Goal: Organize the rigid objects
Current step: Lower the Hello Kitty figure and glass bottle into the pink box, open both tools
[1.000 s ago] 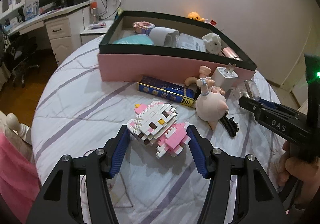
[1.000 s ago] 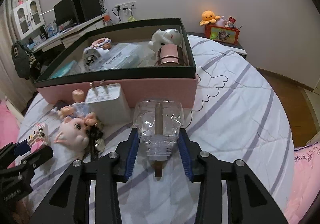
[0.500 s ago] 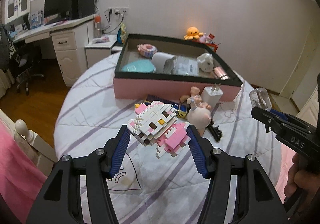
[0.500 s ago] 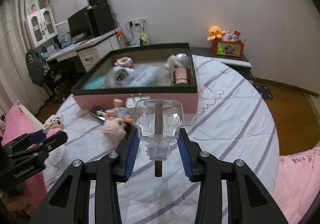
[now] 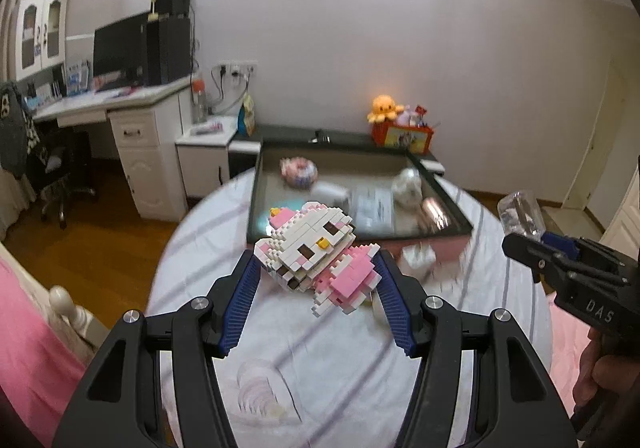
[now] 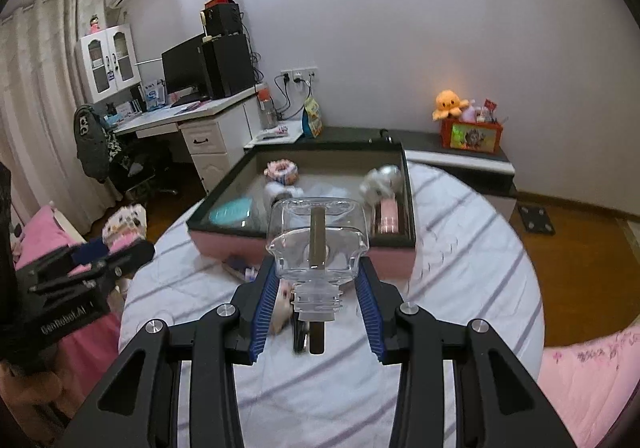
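Note:
My left gripper (image 5: pixel 316 280) is shut on a white and pink brick-built cat figure (image 5: pixel 316 248), held in the air above the round bed. My right gripper (image 6: pixel 318 280) is shut on a clear glass bottle (image 6: pixel 318 240) with a dark stick inside, also lifted off the bed. The pink box with a dark rim (image 6: pixel 412 208) lies beyond both, holding a teal item, a pink cylinder and a few other objects. In the left wrist view the right gripper (image 5: pixel 536 236) with the bottle (image 5: pixel 520 212) shows at the right. In the right wrist view the left gripper (image 6: pixel 116 244) and cat figure (image 6: pixel 124 224) show at the left.
A white charger plug (image 5: pixel 418 258) and other small items lie blurred on the striped bedspread (image 5: pixel 320 360) in front of the box (image 5: pixel 452 208). A white desk (image 5: pixel 132 104) with a monitor stands at the left. A low cabinet (image 6: pixel 460 160) with an orange plush (image 6: pixel 450 102) runs behind.
Both grippers have risen with their objects. The bed and box now lie farther below, and more of the room shows. Both grips are unchanged.

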`<state>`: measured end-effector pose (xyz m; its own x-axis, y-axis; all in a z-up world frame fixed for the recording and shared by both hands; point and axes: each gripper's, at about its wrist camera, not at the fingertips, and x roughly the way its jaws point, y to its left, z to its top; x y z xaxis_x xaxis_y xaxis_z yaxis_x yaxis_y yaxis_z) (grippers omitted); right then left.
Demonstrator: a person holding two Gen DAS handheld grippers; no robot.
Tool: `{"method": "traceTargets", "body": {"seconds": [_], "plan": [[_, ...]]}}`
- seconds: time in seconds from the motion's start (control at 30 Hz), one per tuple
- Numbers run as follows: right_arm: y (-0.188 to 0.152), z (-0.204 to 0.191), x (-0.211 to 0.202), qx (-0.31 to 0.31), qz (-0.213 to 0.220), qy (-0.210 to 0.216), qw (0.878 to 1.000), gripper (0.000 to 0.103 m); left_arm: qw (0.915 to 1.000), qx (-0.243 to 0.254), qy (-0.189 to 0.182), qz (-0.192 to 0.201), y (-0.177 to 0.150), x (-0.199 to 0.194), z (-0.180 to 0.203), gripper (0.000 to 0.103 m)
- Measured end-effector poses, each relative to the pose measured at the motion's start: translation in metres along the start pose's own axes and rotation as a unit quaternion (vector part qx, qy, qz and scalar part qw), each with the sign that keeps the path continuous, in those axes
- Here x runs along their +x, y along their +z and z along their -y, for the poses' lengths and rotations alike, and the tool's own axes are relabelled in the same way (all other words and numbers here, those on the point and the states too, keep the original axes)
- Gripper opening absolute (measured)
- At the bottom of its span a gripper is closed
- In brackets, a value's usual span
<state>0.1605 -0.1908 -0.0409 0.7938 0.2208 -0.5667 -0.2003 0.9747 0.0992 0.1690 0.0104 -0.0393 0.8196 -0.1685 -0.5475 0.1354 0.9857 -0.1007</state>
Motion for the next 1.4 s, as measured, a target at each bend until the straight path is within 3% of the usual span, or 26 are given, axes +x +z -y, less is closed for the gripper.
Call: {"method": "traceTargets", "body": {"seconds": [0.2, 0.47, 0.8, 1.0, 1.03, 1.07, 1.1, 1.13, 1.3, 1.37, 1.4], "plan": [[0.046, 0.003, 0.033, -0.018, 0.006, -0.011, 1.000, 0.040, 0.9996, 0.012, 0.006, 0.024, 0.045, 0.029, -0.006, 0.060], [0.085, 0.015, 0.106, -0.012, -0.024, -0.009, 1.000, 0.040, 0.9998, 0.014, 0.002, 0.012, 0.086, 0.098, -0.013, 0.060], [0.089, 0.037, 0.186, 0.014, -0.084, -0.015, 0.996, 0.040, 0.9987, 0.006, 0.002, -0.050, 0.089, 0.182, -0.017, 0.060], [0.081, 0.050, 0.208, 0.032, -0.105, -0.020, 0.994, 0.042, 0.9961, 0.009, 0.010, -0.087, 0.086, 0.216, -0.016, 0.060], [0.080, 0.050, 0.208, 0.033, -0.104, -0.019, 0.994, 0.050, 0.9957, 0.012, 0.013, -0.091, 0.085, 0.218, -0.015, 0.062], [0.079, 0.050, 0.205, 0.033, -0.100, -0.014, 0.994, 0.069, 0.9955, 0.014, 0.019, -0.092, 0.084, 0.219, -0.014, 0.070], [0.079, 0.050, 0.202, 0.032, -0.095, -0.014, 0.995, 0.081, 0.9956, 0.013, 0.023, -0.090, 0.083, 0.217, -0.014, 0.075], [0.079, 0.050, 0.199, 0.032, -0.090, -0.017, 0.995, 0.087, 0.9959, 0.011, 0.026, -0.086, 0.082, 0.214, -0.015, 0.083], [0.077, 0.056, 0.173, 0.051, -0.073, -0.031, 0.996, 0.089, 0.9980, 0.004, 0.031, -0.055, 0.082, 0.181, -0.017, 0.098], [0.073, 0.056, 0.156, 0.060, -0.064, -0.037, 0.995, 0.103, 0.9989, 0.006, 0.033, -0.032, 0.080, 0.158, -0.016, 0.103], [0.072, 0.056, 0.148, 0.063, -0.057, -0.035, 0.996, 0.103, 0.9992, 0.008, 0.034, -0.020, 0.078, 0.145, -0.015, 0.103]]}}
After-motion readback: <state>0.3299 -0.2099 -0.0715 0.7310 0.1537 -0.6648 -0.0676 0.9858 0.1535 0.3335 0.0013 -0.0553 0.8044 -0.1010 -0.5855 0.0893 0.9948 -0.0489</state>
